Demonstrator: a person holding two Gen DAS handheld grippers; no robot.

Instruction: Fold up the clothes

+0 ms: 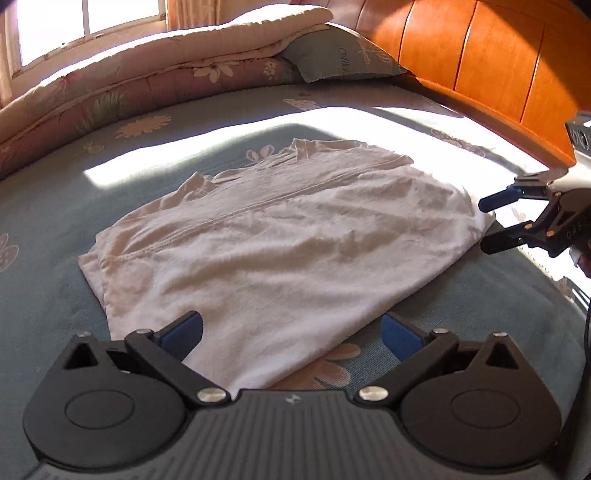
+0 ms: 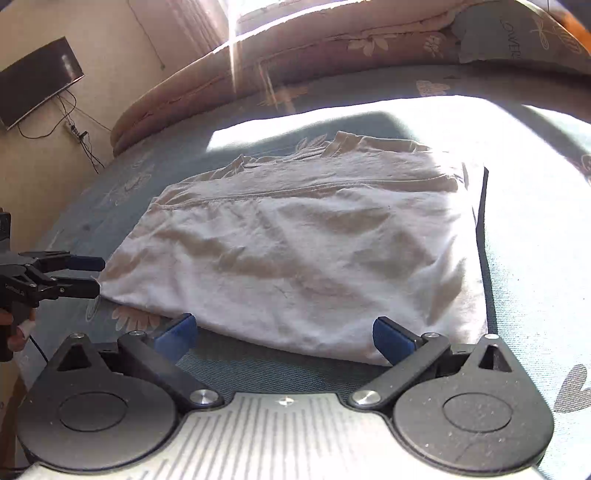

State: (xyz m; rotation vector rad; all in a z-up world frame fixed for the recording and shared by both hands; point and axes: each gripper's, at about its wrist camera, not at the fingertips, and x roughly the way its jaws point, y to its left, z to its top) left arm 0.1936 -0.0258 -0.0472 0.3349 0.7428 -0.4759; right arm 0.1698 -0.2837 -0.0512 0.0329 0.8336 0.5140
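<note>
A white garment (image 1: pixel 280 236) lies partly folded and flat on the teal flowered bedsheet (image 1: pixel 44 221), with a stitched hem running across its far half. My left gripper (image 1: pixel 291 332) is open, its blue pads either side of the garment's near corner, which lies between the jaws. My right gripper (image 1: pixel 495 221) shows at the right, open at the cloth's right corner. In the right wrist view the garment (image 2: pixel 295 251) fills the middle. My right gripper (image 2: pixel 284 336) is open at its near edge, and my left gripper (image 2: pixel 92 275) is at its left corner.
A folded flowered quilt (image 1: pixel 110 88) and a pillow (image 1: pixel 340 55) lie along the bed's far side below a window (image 1: pixel 74 26). An orange wooden headboard (image 1: pixel 480 62) rises at the right. A dark screen (image 2: pixel 37 81) with dangling cables hangs on the wall. Sunlight crosses the sheet.
</note>
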